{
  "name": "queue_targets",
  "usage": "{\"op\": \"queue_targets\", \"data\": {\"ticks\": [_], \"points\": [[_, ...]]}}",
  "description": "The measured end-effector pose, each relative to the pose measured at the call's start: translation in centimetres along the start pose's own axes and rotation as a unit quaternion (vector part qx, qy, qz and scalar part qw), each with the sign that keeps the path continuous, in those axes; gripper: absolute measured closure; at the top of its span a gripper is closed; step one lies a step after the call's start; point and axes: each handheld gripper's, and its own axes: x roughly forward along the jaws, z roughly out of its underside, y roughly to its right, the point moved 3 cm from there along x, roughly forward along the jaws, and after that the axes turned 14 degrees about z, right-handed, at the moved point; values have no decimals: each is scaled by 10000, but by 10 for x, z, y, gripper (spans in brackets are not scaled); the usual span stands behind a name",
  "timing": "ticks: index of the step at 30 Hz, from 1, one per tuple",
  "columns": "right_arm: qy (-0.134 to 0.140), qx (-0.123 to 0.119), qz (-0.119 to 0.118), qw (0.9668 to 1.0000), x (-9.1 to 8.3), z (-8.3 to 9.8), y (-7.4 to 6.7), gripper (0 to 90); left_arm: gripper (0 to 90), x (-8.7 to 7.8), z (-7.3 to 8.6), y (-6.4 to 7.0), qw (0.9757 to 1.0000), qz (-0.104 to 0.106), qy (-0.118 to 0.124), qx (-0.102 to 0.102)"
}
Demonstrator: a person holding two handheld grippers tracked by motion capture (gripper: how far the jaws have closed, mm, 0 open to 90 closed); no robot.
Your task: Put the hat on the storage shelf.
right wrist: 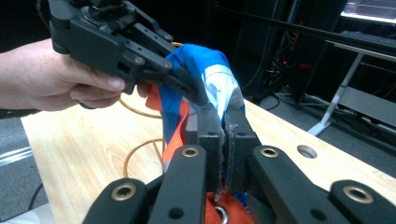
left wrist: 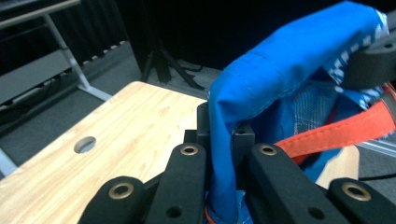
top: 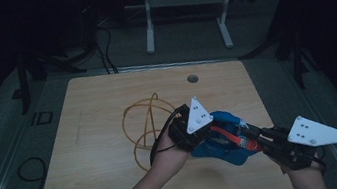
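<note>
From the high view, a blue bag (top: 224, 139) with a red strap (top: 228, 136) is stretched between the two tools above the near right part of the table (top: 102, 135). Its long axis runs from the left hand-held gripper (top: 202, 137) down and to the right toward the right hand-held gripper (top: 257, 143). The left one, carried by the left hand (top: 167, 152), points rightward into the bag's left end; the right one points leftward into the other end. A loop of yellow cord (top: 143, 126) lies on the table just to the left of the left hand-held gripper, apart from the bag.

In the left gripper view, the jaws of the left hand-held gripper (left wrist: 226, 135) are shut tight on a fold of the blue bag (left wrist: 261, 88), which rises between them and arches over to the right. The red strap (left wrist: 336, 133) crosses just right of the jaws, slanting upward to the right. The table (left wrist: 121, 126) and its round hole (left wrist: 85, 144) lie to the left of the jaws.

In the right gripper view, the right hand-held gripper (right wrist: 224, 130) is clamped on the bag's edge (right wrist: 219, 88), the cloth pinched between its jaws and standing up above them. The left hand-held gripper (right wrist: 198, 93) comes in from the upper left, held in the left hand (right wrist: 51, 77), and bites the same bag just above and left of the right one's jaws. The yellow cord (right wrist: 140, 149) lies on the table (right wrist: 88, 154) left of the jaws.
</note>
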Motion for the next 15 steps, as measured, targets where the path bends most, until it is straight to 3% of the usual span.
{"op": "queue_targets", "data": {"ticks": [8, 11, 15], "points": [[-24, 31, -169, 9998, -8, 5, -6, 838, 881, -1, -2, 1, 9998, 14, 118, 179], [108, 123, -389, 9991, -17, 4, -9, 744, 880, -5, -3, 0, 9989, 233, 282, 284], [228, 107, -288, 9993, -28, 1, -7, 706, 880, -9, -1, 0, 9975, 390, 368, 457]]}}
